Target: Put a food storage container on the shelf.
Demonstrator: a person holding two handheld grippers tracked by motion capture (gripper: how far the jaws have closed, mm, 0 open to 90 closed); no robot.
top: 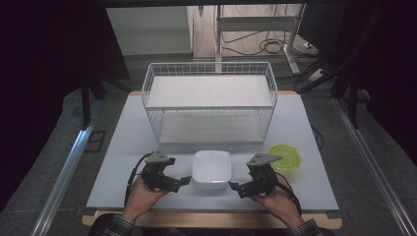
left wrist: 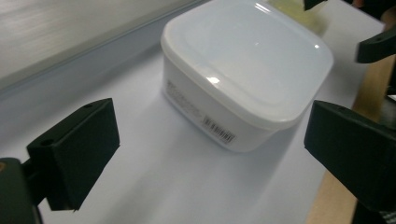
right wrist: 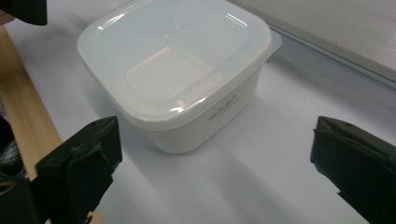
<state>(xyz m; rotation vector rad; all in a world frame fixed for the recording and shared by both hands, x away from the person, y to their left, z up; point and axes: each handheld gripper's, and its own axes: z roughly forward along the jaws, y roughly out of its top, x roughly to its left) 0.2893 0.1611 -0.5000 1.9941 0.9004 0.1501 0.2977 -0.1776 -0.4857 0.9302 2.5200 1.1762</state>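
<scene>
Jaws of both the left gripper and the right gripper stand wide apart, holding nothing. Between them, near the table front edge, sits the lidded white container, with free room on each side; a wire basket stands behind.

- Small print on the white container wall, too blurred to read in the right gripper view.
- Green lid at 1 o'clock in the left gripper view: mostly hidden behind the container.
- Barcode label: digits too small to tell.
</scene>
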